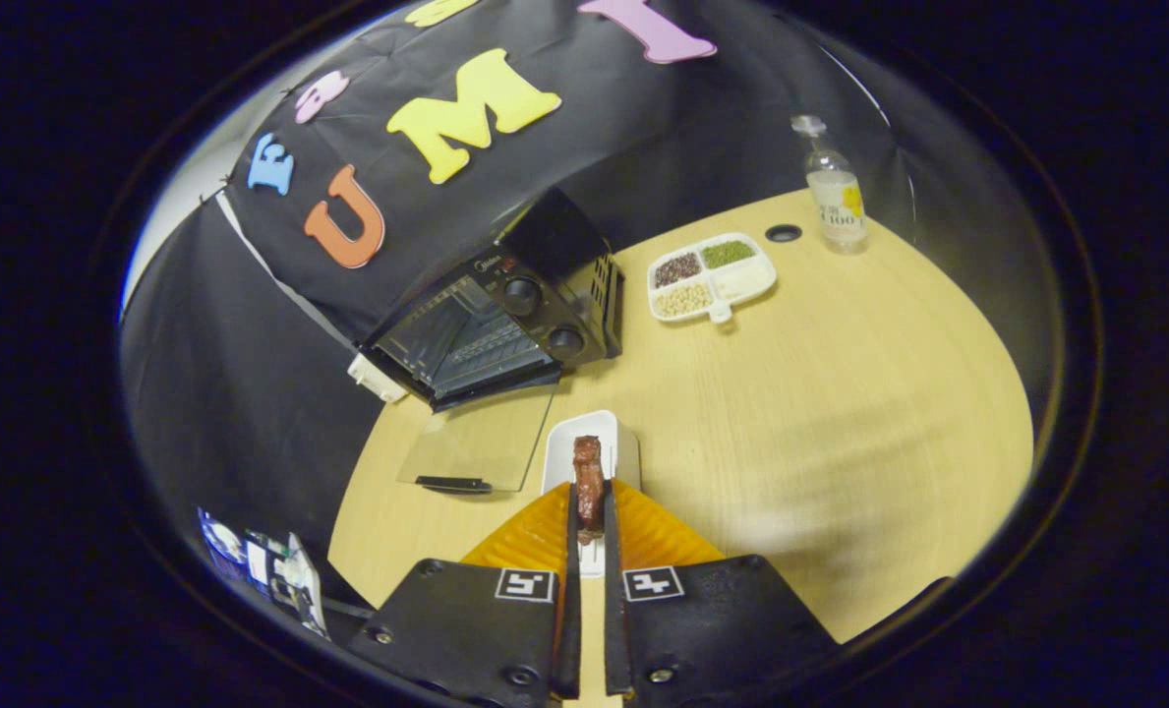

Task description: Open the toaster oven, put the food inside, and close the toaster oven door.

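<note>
A: Claw [589, 521] state?

B: Fingers nearly together, only a narrow gap. Both press on the food [588, 484], a dark reddish-brown piece standing on end between the tips.

A: Food position relative to the rest?

B: Gripped piece sits over a white tray [623, 442] that lies on the surface [840, 413] just ahead of the fingers at 12 o'clock. Can't tell if the food touches the tray or is lifted off it.

A: Toaster oven?

B: Toaster oven [505, 315] is beyond the tray, about 11 o'clock from the claw, near the far rim of the surface against the booth wall. Black body, two knobs on the right of its front panel.

A: Door?

B: Oven door [481, 442] is open, swung down flat toward the claw. Glass panel, wood grain shows through it. Dark handle along its near side. Door lies just beside the tray, at the tray's 9 o'clock. Rack bars visible inside the cavity.

A: Anything else on the surface?

B: Divided dish [712, 275] at 1 o'clock, well apart from the oven. Four compartments: dark grains, green grains, pale beans, white grains. Clear bottle [833, 187] upright beyond it, near 2 o'clock. Small dark round hole [784, 233] in the surface between dish and bottle.
</note>
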Action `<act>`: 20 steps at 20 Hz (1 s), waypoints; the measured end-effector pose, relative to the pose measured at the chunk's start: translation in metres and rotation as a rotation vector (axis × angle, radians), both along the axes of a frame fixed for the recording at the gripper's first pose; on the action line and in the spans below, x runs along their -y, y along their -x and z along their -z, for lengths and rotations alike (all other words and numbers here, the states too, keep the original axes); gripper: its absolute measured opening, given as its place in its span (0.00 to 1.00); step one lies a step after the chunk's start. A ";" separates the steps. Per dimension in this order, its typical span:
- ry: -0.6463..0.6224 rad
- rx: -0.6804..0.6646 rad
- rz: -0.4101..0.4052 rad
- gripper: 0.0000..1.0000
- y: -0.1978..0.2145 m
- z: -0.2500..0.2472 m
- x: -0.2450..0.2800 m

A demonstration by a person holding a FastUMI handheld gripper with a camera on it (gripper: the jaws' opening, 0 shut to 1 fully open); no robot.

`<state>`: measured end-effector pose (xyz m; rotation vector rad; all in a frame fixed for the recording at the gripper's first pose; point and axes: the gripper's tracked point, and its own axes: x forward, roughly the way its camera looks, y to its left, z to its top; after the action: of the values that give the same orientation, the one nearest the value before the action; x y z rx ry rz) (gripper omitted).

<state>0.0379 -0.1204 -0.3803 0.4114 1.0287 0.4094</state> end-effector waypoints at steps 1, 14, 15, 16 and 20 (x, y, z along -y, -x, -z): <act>0.015 0.033 0.001 0.12 0.001 -0.011 -0.002; 0.107 0.393 -0.042 0.12 0.007 -0.086 -0.112; 0.077 0.391 -0.040 0.12 0.006 -0.085 -0.128; 0.045 0.388 -0.039 0.12 0.004 -0.081 -0.144; -0.018 0.390 -0.015 0.12 -0.010 -0.060 -0.191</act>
<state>0.0476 0.0702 -0.3201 0.3236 0.6495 0.4910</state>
